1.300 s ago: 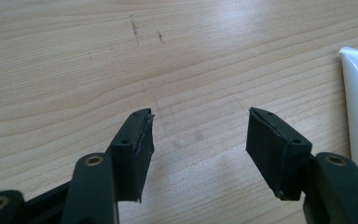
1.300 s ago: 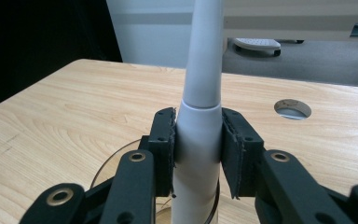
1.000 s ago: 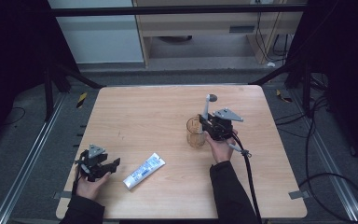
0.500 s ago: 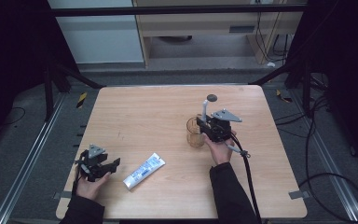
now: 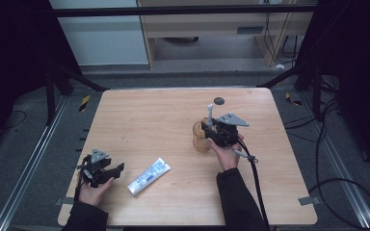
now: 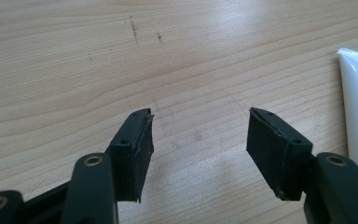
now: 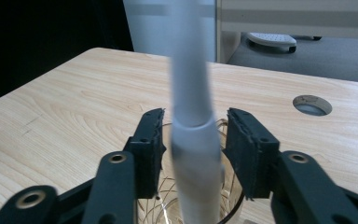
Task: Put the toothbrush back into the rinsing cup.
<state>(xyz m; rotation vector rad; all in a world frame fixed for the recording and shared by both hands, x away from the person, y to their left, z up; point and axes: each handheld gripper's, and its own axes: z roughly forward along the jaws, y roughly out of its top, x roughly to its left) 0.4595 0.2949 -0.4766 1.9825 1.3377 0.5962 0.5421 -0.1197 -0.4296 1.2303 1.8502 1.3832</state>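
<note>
So the toothbrush (image 7: 192,121) was standing upright in the cup (image 5: 201,137), right of centre in the high view, with its white handle sticking up past the rim. In the right gripper view it ran straight up the middle of the frame, a bit blurry near the top, and the cup's clear rim showed at the bottom centre.

The right hand-held gripper (image 7: 195,140) sat just over the cup with a jaw on either side of the handle. Its jaws had just been opening, and there was a visible gap on both sides, so the pads weren't pressing on the toothbrush even though it was between them. The right hand (image 5: 226,153) was below and right of the cup in the high view, cable trailing down toward the bottom edge.

Further out, a white tube (image 5: 148,176) lay flat on the desk (image 5: 154,115) at lower centre, slanted. It also poked in at the right edge of the left gripper view.

The left hand-held gripper (image 6: 198,135) was at the lower left of the high view, jaws spread wide over bare wood with nothing between them. A small round hole (image 5: 218,100) sat in the desk near the top edge, above the cup.
</note>
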